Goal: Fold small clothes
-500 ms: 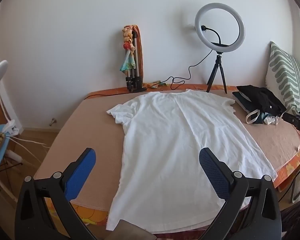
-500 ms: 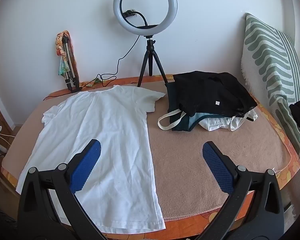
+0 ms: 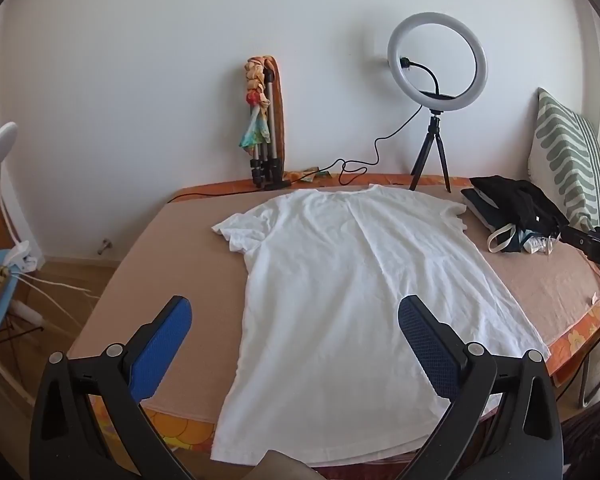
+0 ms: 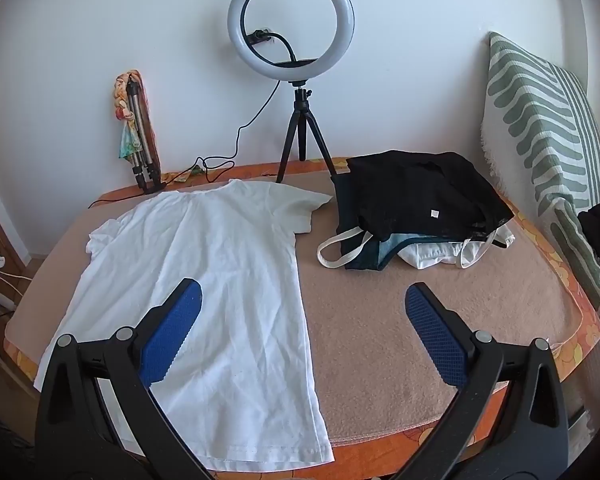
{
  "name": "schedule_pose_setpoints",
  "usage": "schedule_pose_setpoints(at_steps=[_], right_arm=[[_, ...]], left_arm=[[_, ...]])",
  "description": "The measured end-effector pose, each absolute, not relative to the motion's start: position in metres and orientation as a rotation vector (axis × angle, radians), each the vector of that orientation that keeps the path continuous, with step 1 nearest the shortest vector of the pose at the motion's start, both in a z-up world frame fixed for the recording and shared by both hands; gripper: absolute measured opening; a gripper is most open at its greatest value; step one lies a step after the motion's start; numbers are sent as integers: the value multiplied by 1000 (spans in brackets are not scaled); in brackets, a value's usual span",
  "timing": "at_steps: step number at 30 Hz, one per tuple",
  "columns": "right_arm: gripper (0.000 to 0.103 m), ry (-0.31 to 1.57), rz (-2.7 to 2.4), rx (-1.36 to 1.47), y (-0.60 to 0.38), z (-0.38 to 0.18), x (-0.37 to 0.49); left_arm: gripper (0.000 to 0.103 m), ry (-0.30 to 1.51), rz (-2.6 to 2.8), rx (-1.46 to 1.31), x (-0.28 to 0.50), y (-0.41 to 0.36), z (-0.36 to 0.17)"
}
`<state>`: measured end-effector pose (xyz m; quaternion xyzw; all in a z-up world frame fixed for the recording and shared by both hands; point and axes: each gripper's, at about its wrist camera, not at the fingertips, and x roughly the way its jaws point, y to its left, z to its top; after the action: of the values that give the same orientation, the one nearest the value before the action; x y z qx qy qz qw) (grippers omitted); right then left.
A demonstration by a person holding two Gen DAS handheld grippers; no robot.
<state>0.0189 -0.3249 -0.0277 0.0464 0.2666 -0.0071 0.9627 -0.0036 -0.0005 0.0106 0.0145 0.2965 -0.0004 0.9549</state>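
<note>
White shirt [image 3: 352,280] flat | hem at bed edge [image 4: 380,432] | right half bare

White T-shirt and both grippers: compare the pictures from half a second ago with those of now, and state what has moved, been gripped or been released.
Nothing visibly changed. The white T-shirt lies spread flat on the bed, the pile of dark clothes sits beside it, and the left gripper and right gripper hover wide open, holding nothing.
</note>
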Motion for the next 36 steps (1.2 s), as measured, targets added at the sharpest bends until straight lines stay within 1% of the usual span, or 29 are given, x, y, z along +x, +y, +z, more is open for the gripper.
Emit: schedule_pose_setpoints(at_steps=[36], right_arm=[[103,545,-19,96,-319,-27,21]], left_arm=[[103,568,0,41,-9,-3,15]])
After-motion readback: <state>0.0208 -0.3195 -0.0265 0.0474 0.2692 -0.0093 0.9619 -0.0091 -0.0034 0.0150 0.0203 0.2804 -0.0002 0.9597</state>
